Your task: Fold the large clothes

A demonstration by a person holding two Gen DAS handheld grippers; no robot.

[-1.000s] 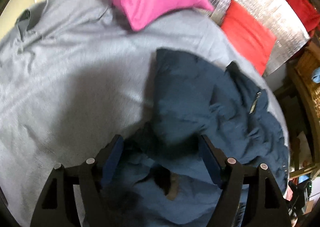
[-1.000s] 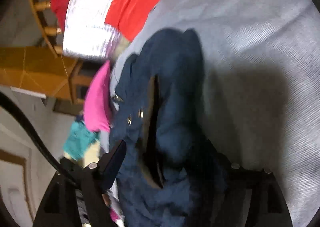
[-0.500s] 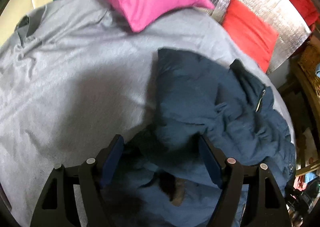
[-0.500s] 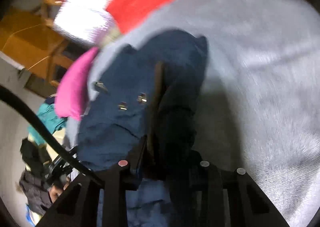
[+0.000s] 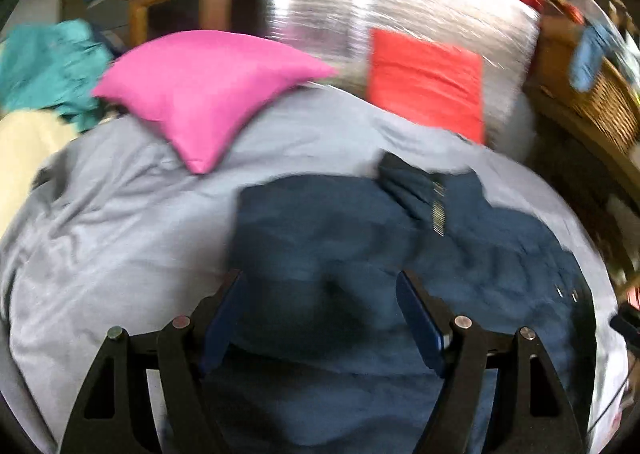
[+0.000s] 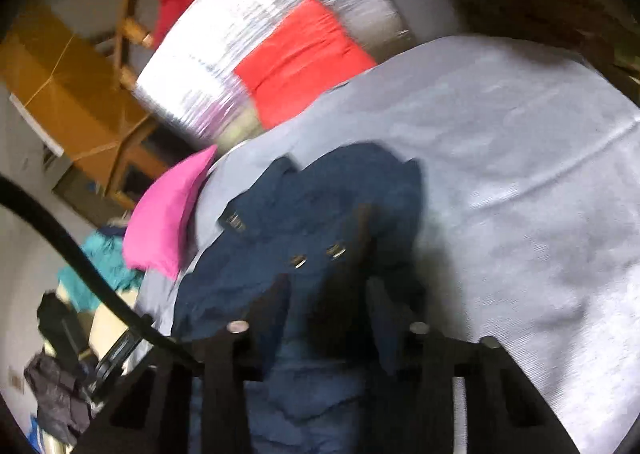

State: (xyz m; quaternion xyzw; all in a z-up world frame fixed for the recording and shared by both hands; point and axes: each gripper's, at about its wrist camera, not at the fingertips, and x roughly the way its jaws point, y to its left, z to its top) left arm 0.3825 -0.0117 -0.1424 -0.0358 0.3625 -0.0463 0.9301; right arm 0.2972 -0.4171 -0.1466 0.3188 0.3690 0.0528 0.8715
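Observation:
A dark navy jacket (image 5: 340,238) with metal snaps and a zipper lies bunched on a grey bedsheet (image 5: 120,222). My left gripper (image 5: 320,286) is wide open just above the jacket's near part, with cloth between its blue fingers (image 5: 420,318). In the right wrist view the same jacket (image 6: 304,222) lies ahead. My right gripper (image 6: 328,294) has its jaws partly closed with a fold of jacket cloth between them.
A pink pillow (image 5: 208,86) and a red pillow (image 5: 428,82) lie at the bed's far side against a silver foil panel (image 5: 360,6). Teal cloth (image 5: 52,62) lies at the far left. A wicker basket (image 5: 600,94) stands at the right. Wooden furniture (image 6: 72,94) stands behind.
The left gripper has tilted up, showing more of the room, and stays open over the jacket. The right gripper narrowed from wide open onto a jacket fold and has pulled back.

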